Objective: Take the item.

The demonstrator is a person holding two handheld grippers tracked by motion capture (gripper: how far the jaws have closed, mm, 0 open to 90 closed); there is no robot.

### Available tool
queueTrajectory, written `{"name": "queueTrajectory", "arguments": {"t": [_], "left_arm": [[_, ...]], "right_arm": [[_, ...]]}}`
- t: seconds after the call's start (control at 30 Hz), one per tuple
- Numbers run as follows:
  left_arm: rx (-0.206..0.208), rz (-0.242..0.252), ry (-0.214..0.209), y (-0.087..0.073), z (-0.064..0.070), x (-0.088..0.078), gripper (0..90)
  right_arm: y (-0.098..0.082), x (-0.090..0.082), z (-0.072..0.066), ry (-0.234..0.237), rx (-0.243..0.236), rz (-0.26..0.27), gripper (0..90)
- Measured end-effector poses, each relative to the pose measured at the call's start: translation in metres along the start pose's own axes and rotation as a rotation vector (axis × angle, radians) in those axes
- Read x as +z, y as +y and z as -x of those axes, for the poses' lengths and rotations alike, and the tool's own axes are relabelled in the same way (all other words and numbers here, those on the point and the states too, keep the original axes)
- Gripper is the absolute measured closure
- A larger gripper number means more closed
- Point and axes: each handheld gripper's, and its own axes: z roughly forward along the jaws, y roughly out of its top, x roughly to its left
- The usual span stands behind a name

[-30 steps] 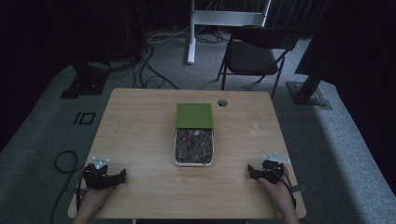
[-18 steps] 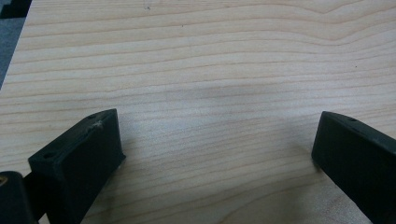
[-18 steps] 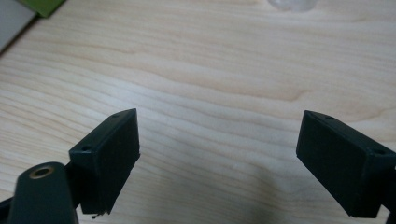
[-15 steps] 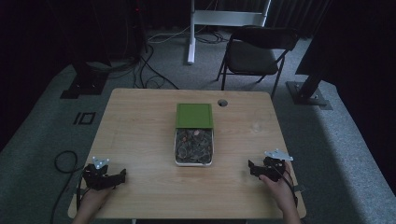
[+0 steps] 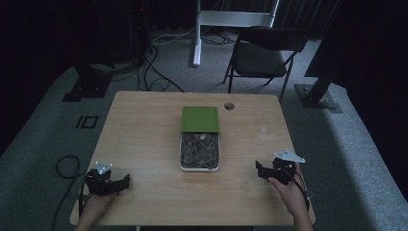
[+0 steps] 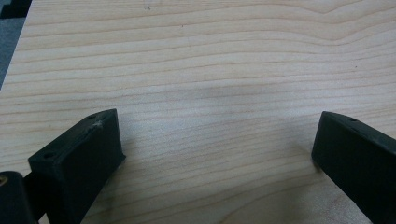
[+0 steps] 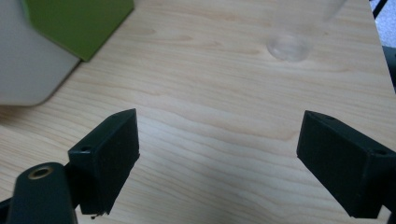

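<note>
One big wooden table (image 5: 144, 130) has a white tray (image 5: 200, 150) in the middle, with small things inside and a green lid (image 5: 200, 118) at its far end. The right gripper (image 5: 265, 171) has lifted a bit and moved in since a second ago, so a reach may be starting. The left gripper (image 5: 120, 182) has stayed put near the front edge. Both have jaws wide apart, holding nothing. Lots of bare wood lies between them and the tray.

My table (image 5: 144, 139) was pale wood with a smooth, matt grain. My left gripper (image 6: 215, 154) and right gripper (image 7: 217, 161) looked like matt black plastic. The box's (image 5: 200, 156) green lid (image 5: 200, 119) looked smooth and matt.
</note>
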Motion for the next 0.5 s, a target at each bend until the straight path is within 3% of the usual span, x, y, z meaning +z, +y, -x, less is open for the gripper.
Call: {"name": "queueTrajectory", "arguments": {"t": [0.5], "left_arm": [[0.0, 0.0, 0.0, 0.0, 0.0, 0.0, 2.2]], "right_arm": [[0.021, -0.01, -0.021, 0.066, -0.042, 0.049, 12.9]]}}
